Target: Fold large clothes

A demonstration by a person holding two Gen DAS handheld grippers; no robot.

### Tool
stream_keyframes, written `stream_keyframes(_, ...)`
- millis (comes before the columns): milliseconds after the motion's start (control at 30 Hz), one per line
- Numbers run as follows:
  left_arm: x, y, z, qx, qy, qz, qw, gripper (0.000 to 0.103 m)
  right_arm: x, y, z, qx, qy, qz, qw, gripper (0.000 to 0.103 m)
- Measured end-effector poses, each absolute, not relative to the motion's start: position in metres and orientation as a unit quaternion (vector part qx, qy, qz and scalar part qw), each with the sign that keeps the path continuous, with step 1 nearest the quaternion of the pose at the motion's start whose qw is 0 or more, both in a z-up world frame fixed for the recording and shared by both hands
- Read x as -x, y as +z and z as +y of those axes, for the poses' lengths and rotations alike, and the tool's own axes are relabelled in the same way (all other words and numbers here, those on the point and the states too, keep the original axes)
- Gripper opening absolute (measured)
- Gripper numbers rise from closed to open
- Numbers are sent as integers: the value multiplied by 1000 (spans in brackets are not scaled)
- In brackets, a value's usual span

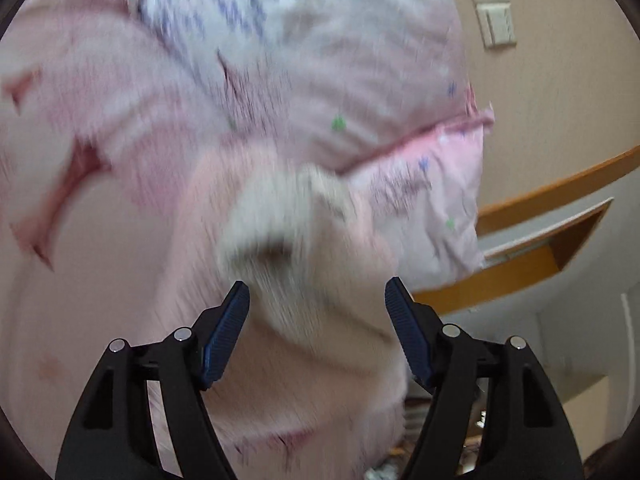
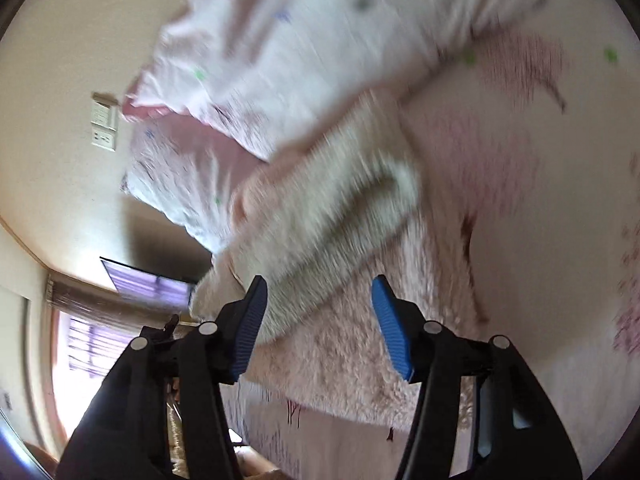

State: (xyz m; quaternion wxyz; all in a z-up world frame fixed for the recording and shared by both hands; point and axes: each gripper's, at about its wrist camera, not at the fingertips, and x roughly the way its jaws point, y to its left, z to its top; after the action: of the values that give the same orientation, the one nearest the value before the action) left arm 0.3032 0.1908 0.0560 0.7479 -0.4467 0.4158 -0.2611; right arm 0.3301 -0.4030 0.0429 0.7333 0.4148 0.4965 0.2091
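Nearest to me, both sets of fingers are spread wide and hold nothing. My left gripper (image 1: 318, 300) has its blue pads apart, with the fleecy pink garment (image 1: 320, 360) lying in the gap between them, its pale cuff or collar opening (image 1: 280, 240) at about twelve o'clock from the tips. I judge I'm lined up to pinch that edge, since a fold needs a firm hem to lift.

My right gripper (image 2: 320, 300) is equally wide, pointed across the same garment (image 2: 360, 340); the pale opening (image 2: 340, 208) sits at about twelve o'clock. This view is rolled hard sideways, so that wrist is turned well over.

Beyond the garment, the pink printed bedding (image 1: 360, 80) is heaped on the bed. Farthest off, wall sockets (image 1: 492, 12) sit at one o'clock. Everything is motion-blurred, so I cannot tell whether the pads touch the fleece.
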Motion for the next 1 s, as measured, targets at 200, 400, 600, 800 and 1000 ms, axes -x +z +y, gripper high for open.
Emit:
stream_keyframes(200,-301,44,148,410,-256,459,746,70,-351,23,-373,-393,209,516,732,55)
stream_keyframes(400,-321,59,137,416,-261,440,752,70,-367,57,-366,-351,206,464,787,55)
stream_keyframes(600,-374,85,134,414,-246,388,786,69,-414,82,-373,-361,181,393,826,55)
stream_keyframes(800,-390,93,160,435,-208,350,803,69,-407,86,-377,-322,135,374,859,54)
stream_keyframes(1000,-355,103,128,251,-205,365,873,69,-369,96,-322,-197,196,385,880,25)
